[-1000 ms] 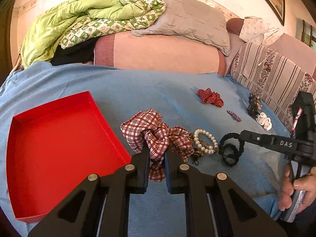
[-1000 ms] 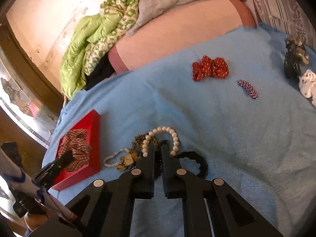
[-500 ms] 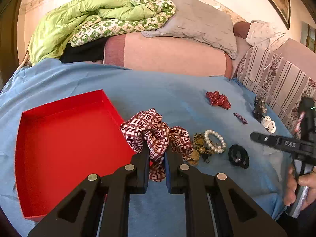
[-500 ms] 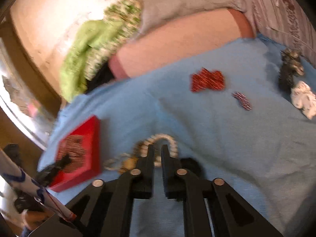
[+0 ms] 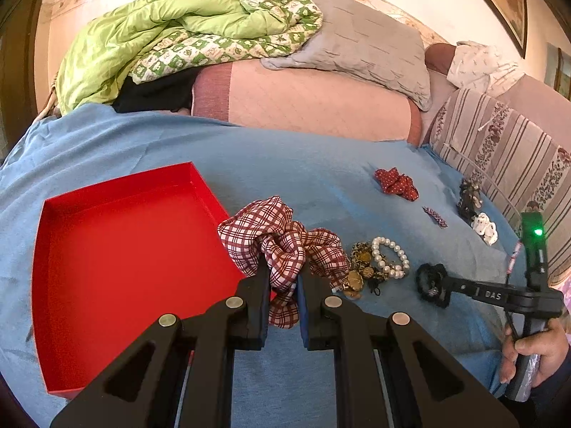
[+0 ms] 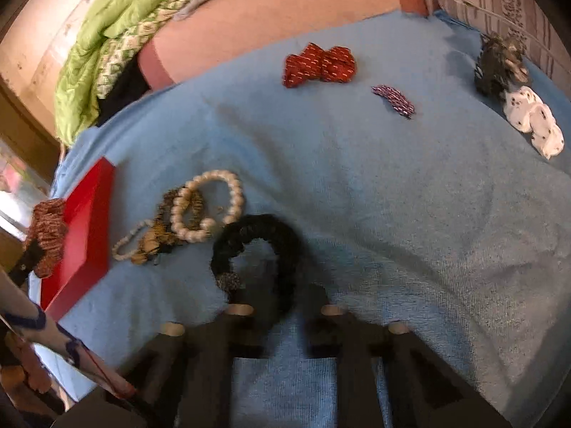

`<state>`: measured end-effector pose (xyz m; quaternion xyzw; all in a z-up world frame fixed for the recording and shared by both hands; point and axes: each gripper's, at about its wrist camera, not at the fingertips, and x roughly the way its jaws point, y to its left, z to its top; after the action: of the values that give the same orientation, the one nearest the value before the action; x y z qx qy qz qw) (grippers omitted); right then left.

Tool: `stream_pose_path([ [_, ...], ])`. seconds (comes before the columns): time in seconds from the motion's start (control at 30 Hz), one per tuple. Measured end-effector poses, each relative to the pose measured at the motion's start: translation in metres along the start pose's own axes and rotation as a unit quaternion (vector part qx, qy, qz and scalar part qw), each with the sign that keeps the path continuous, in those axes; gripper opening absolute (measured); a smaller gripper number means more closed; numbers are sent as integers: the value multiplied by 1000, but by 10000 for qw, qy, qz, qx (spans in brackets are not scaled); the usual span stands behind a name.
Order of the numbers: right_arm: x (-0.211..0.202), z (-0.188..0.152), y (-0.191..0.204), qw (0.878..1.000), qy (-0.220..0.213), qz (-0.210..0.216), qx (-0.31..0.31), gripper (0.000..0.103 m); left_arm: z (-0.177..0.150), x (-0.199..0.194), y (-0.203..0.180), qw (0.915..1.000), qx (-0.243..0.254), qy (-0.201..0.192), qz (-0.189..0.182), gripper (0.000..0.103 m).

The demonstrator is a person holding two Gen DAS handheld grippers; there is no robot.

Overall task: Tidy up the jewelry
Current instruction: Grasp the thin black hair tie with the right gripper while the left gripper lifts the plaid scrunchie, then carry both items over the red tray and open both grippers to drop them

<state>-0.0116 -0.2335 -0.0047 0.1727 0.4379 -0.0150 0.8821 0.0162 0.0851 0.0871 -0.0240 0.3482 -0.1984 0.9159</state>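
My left gripper (image 5: 282, 281) is shut on a red plaid scrunchie (image 5: 282, 242) and holds it by the right edge of the open red box (image 5: 107, 249). My right gripper (image 6: 282, 303) shows blurred in its own view, with a black scrunchie (image 6: 260, 249) between its fingers. In the left wrist view that gripper (image 5: 440, 290) reaches the black scrunchie (image 5: 428, 278). A pearl bracelet (image 5: 390, 256) and gold-brown jewelry (image 5: 360, 267) lie between the two scrunchies. The bracelet (image 6: 207, 210) also shows in the right wrist view.
On the blue cloth (image 5: 285, 164) lie a red bow (image 5: 396, 183), a small purple clip (image 5: 435, 217), a dark clip (image 5: 469, 196) and a white spotted piece (image 5: 485, 226). Pillows and a green quilt (image 5: 160, 35) lie behind. A striped cushion (image 5: 499, 149) is at the right.
My left gripper has carried the plaid scrunchie leftward, toward the red box. My right gripper drew back from the pearl bracelet and came in again at the black scrunchie.
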Motion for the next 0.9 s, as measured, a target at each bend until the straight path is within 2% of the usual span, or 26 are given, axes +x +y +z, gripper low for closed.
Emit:
stream_pose_path([
  [0.17,-22,2,0,9991,-402,159,6,7,1,0,2,10000,-7,2,29,13],
  [0.33,-37,4,11,9955,-658,685,45,7,4,-3,8,10000,-55,-54,62,13],
  [0.47,-44,6,43,9922,-771,945,-248,8,7,-8,20,9997,-143,-111,156,13],
  [0.63,-38,16,87,9881,-610,1317,-512,8,13,-13,43,9990,-262,-87,361,13],
  [0.9,-16,40,182,9765,-338,1810,-1117,8,28,-12,112,9937,-857,-8,726,13],
])
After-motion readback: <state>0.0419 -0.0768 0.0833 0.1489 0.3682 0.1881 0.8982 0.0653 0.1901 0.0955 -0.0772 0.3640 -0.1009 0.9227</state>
